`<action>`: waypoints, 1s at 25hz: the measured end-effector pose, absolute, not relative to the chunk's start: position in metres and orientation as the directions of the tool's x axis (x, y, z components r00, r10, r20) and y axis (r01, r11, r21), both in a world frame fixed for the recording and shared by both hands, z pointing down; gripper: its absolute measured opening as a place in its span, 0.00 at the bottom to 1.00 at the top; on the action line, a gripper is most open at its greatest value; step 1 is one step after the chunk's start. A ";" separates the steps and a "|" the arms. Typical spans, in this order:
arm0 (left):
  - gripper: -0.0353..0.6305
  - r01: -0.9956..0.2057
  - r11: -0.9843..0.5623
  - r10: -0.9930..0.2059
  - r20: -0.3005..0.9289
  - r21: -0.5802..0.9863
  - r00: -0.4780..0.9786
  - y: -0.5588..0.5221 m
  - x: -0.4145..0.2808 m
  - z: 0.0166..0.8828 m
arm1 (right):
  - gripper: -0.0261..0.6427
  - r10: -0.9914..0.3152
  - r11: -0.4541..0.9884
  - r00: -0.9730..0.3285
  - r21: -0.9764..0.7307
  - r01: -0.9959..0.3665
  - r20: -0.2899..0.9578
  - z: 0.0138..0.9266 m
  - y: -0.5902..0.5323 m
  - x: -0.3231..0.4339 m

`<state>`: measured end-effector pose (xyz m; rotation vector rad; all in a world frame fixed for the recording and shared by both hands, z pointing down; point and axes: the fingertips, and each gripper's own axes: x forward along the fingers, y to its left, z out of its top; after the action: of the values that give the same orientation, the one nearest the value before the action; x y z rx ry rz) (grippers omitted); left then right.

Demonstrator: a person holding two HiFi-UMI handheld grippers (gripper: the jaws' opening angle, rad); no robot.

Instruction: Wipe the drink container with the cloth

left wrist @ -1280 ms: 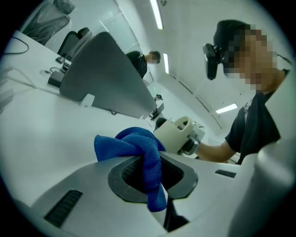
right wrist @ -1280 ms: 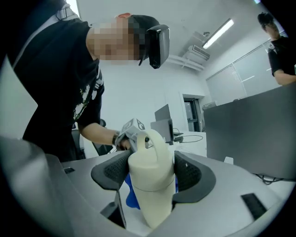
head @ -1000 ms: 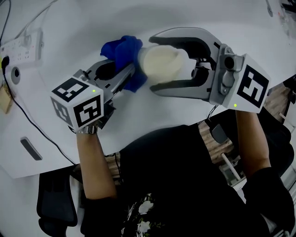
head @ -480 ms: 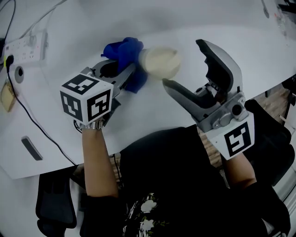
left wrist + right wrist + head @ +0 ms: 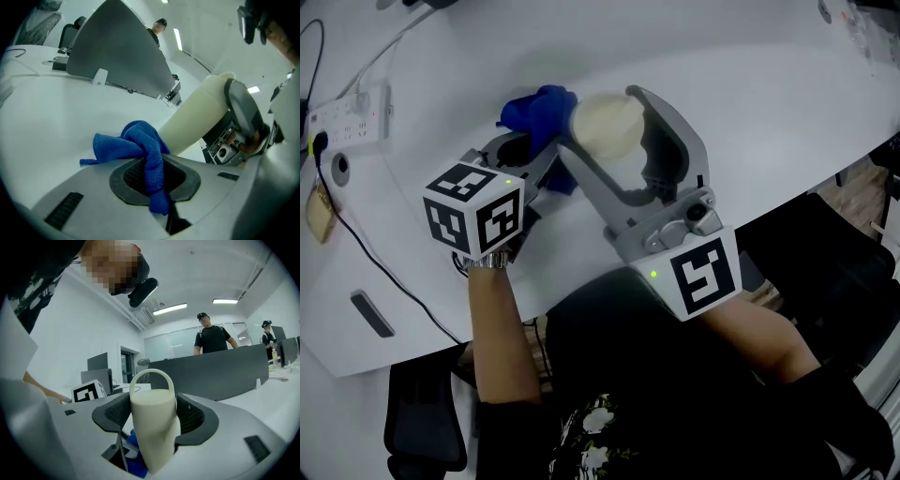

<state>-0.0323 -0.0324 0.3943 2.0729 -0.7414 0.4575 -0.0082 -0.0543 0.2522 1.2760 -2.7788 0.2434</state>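
Note:
The cream drink container (image 5: 614, 131) with a loop handle stands off the white table (image 5: 769, 103), held between the jaws of my right gripper (image 5: 598, 120), which is shut on it. In the right gripper view both pads press the sides of the container (image 5: 154, 427), and my right gripper (image 5: 154, 414) has it centred. My left gripper (image 5: 546, 155) is shut on the blue cloth (image 5: 536, 108), which bunches against the container's left side. The left gripper view shows the cloth (image 5: 140, 145) pinched in my left gripper (image 5: 154, 180) and touching the container (image 5: 197, 117).
A white power strip (image 5: 347, 98) and a black cable (image 5: 366, 258) lie at the table's left. A grey desk partition (image 5: 117, 51) stands beyond. Two people (image 5: 213, 338) stand behind a dark partition. A black chair (image 5: 417, 431) sits below the table edge.
My right gripper let go of the container, swung away to the lower right, then came back from the near side and shut on it again. The left gripper kept hold of the cloth.

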 end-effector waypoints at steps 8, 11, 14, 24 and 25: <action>0.11 -0.520 -0.382 -0.427 0.354 0.764 0.832 -0.024 -0.050 0.348 | 0.47 -0.217 0.962 -0.955 -0.118 -0.244 0.203 0.265 -0.036 -0.015; 0.11 -0.382 -0.469 -0.505 0.112 0.797 0.856 -0.025 -0.060 0.276 | 0.47 0.032 0.990 -0.967 -0.140 -0.003 0.253 0.263 -0.035 -0.017; 0.11 -0.278 -0.556 -0.485 -0.034 0.784 0.874 -0.025 -0.062 0.233 | 0.47 0.162 0.981 -0.950 -0.146 0.126 0.267 0.261 -0.034 -0.027; 0.11 -0.398 -0.447 -0.439 0.192 0.801 0.878 -0.035 -0.045 0.320 | 0.47 0.157 0.980 -0.958 -0.156 0.121 0.239 0.257 -0.033 -0.024; 0.11 -0.418 -0.431 -0.435 0.222 0.799 0.873 -0.036 -0.045 0.329 | 0.47 0.154 0.980 -0.960 -0.159 0.119 0.232 0.256 -0.033 -0.025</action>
<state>-0.0447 -0.0365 0.3291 2.0730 -0.6182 -0.0218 -0.0246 -0.0331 0.2562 -0.2021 -2.8809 0.2102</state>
